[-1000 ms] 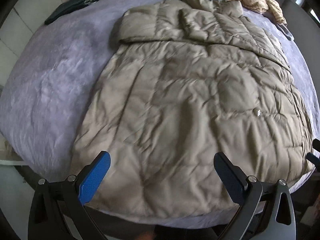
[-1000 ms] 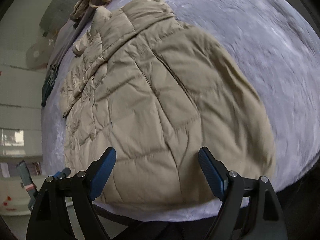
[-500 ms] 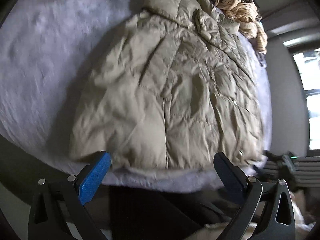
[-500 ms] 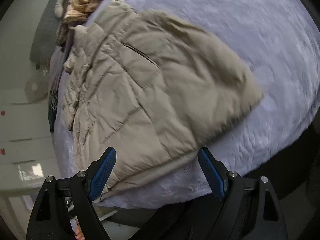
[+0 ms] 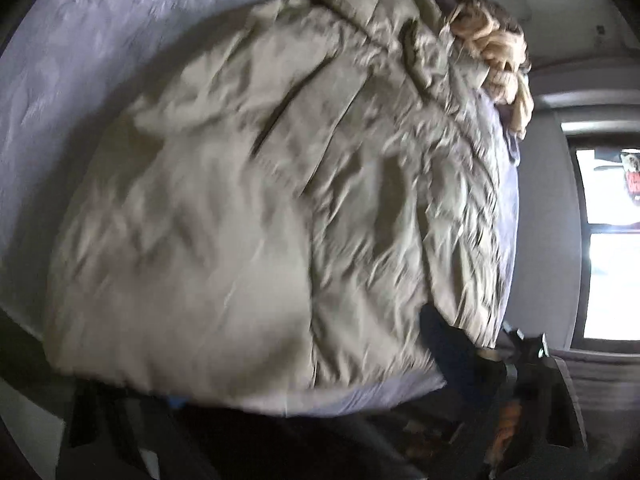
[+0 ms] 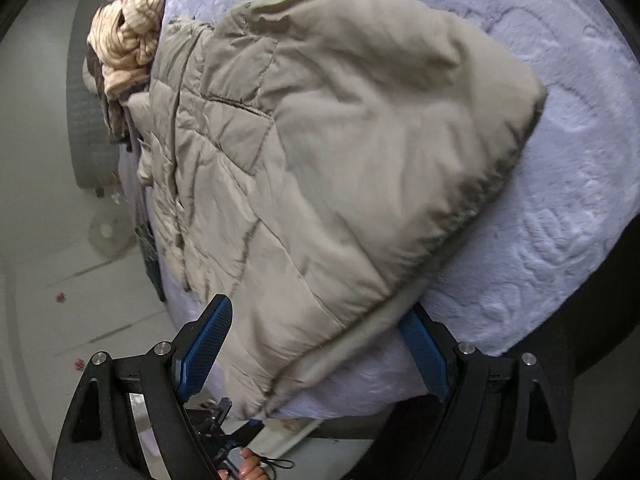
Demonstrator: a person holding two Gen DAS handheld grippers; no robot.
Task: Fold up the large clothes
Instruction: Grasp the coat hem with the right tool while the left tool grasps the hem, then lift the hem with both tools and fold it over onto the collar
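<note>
One large khaki puffer jacket (image 6: pixel 320 152) lies spread on the lavender bed (image 6: pixel 560 200), collar toward the heap of striped clothes (image 6: pixel 128 36) at the far end, hem at the near edge. It looks light, soft and springy, with a slick shell likely to slide and puff back, so the firm stitched hem corners seem the best places to pinch. The right claw (image 6: pixel 320 356) stands released, its blue pads straddling the hem edge without closing on it. The left claw (image 5: pixel 172 400) is buried under the blurred hem; I cannot tell its state. Compared with a second ago, both cameras are far lower and closer, the hem now filling the space between the fingers, where earlier it lay well ahead of them.
</note>
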